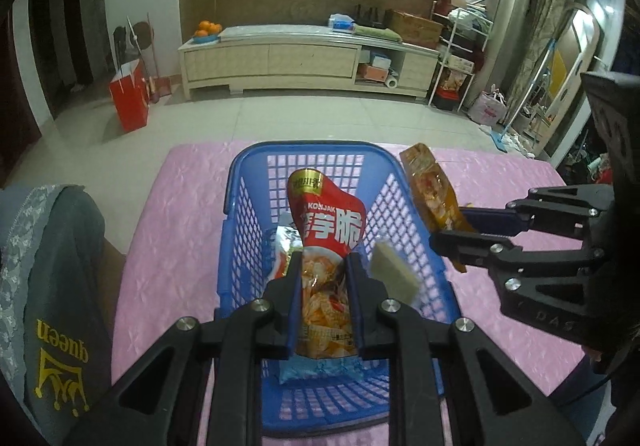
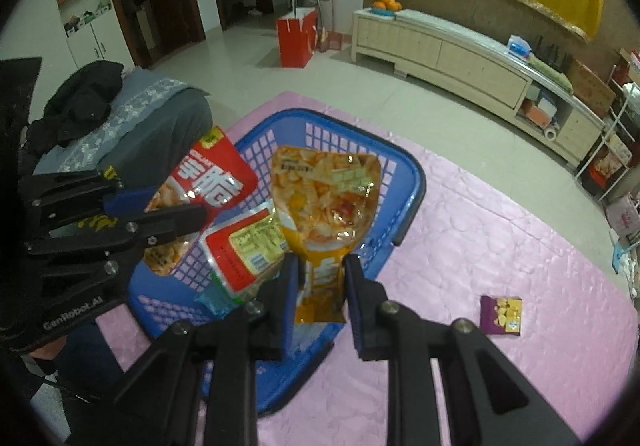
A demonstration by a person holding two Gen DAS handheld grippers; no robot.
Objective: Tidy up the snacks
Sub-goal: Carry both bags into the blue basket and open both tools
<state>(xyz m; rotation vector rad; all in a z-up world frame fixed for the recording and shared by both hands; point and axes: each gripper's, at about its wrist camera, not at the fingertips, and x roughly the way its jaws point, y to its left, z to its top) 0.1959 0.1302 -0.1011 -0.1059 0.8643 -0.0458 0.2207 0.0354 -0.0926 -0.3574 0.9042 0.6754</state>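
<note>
A blue plastic basket [image 1: 244, 182] [image 2: 412, 182] stands on the pink cloth. My left gripper [image 1: 323, 266] is shut on a red konjak snack bag [image 1: 328, 230] and holds it upright over the basket; the bag also shows in the right wrist view [image 2: 216, 174]. My right gripper [image 2: 316, 266] [image 1: 448, 224] is shut on an orange snack bag [image 2: 324, 198] [image 1: 434, 190] and holds it over the basket's right rim. A red and yellow packet [image 2: 244, 250] and a light blue packet [image 1: 320, 368] lie inside the basket.
A small purple packet [image 2: 502, 315] lies on the pink cloth [image 2: 500, 230] to the right of the basket. A grey covered seat [image 1: 52, 286] stands at the left. A TV cabinet [image 1: 304, 58] and a red paper bag [image 1: 130, 98] stand beyond on the floor.
</note>
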